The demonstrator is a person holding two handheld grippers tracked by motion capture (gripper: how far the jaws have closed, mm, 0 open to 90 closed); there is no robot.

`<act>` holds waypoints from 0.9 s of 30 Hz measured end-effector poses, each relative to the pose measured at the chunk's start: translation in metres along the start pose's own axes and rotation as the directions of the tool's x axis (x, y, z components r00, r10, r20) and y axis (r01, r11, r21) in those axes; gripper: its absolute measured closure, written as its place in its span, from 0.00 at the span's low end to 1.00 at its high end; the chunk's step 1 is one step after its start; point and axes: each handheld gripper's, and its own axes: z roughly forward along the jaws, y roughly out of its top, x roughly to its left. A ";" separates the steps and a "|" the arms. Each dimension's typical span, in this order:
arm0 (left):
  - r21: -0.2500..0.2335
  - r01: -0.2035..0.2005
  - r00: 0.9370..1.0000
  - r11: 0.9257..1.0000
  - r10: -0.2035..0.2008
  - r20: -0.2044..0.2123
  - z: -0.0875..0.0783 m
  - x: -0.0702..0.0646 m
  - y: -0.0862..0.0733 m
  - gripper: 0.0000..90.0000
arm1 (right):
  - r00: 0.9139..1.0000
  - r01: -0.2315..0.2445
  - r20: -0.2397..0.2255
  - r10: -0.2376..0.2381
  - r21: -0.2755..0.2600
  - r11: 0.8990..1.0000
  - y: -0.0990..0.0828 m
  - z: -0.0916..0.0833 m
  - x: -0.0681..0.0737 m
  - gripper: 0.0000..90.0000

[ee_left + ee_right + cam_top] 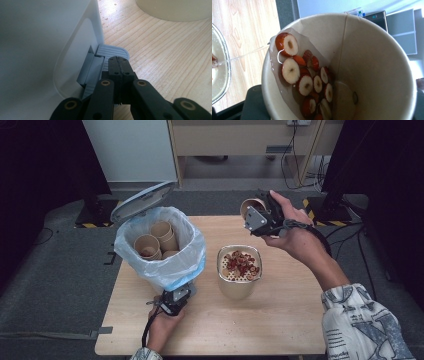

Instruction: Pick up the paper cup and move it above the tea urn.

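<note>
High view: bin [192, 252] centre-left, lid up, blue liner, holds paper cups [156, 240]. Left gripper [174, 302], jaws closed, presses the bin's pedal [113, 51]. Strainer pot [239, 287] at centre holds red fruit slices [241, 262]. Right gripper [257, 217], upper centre, clamps a tilted cup [372, 62] with wet slices inside.

Tan paper cup [367, 62] of red, cream-centred fruit slices [305, 83]; pale-blue bin liner [172, 265]; grey ribbed pedal [112, 51]; black claw [118, 66].

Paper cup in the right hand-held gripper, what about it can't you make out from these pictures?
- Paper cup, high view: its contents, too small and partly behind the right hand-held gripper.
- Right gripper view: the jaws' contact with the cup, hidden by its wall.
- Cup bottom: partly covered by fruit slices and liquid.
</note>
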 end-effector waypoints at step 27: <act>-0.002 0.005 1.000 1.000 -0.005 0.003 0.000 0.000 0.000 0.99 | 0.996 0.079 0.035 -0.079 0.012 0.997 0.003 -0.003 -0.003 0.35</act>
